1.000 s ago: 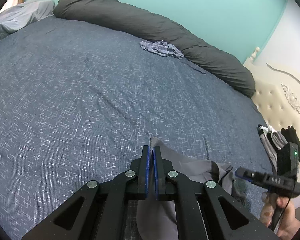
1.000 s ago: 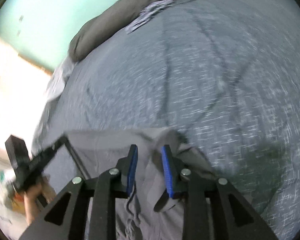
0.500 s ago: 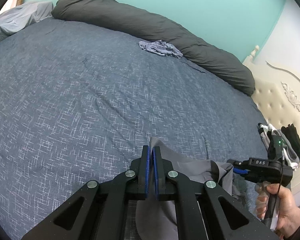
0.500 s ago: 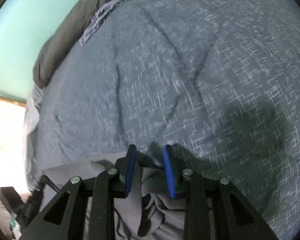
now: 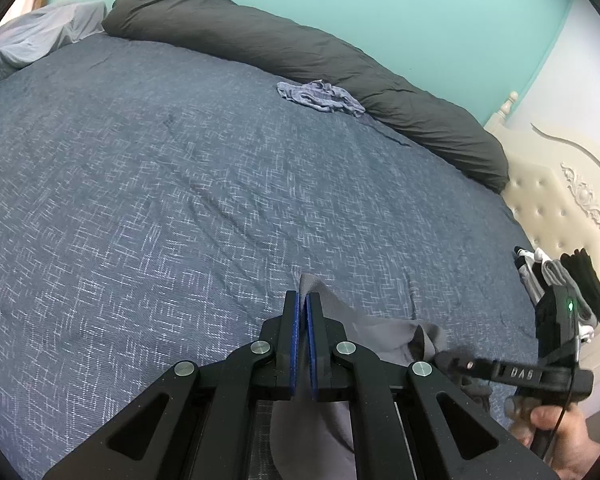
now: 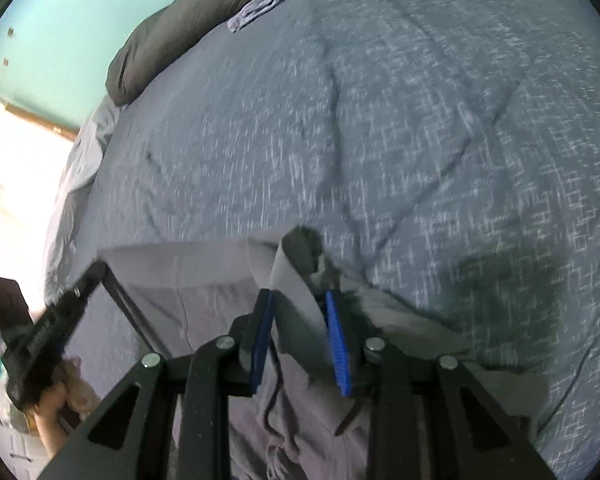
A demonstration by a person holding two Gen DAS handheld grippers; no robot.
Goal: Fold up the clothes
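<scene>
- Grey garment [image 5: 380, 332]: it lies bunched at the near edge of the bed [image 5: 180, 200], one corner lifted in my left tongs [image 5: 302, 320], another fold standing between the blades of my right tongs [image 6: 300, 312].
- Left tongs: closed flat on the corner of cloth, tilted down toward the bed.
- Right tongs: part-way apart with a thick fold of cloth between the blue pads [image 6: 337, 344]; I cannot tell whether they truly pinch it. They point steeply down, and the right-hand view is blurred.
- Risk, right side: the fold is bulky and loosely caught, so it may slide out once I lift or spread.
- Risk, left side: only a small corner is pinched; a sharp pull from the right could tug it free.
- Risk, cord: the drawstring [image 6: 274, 392] dangles under the right tongs and could snag.
</scene>
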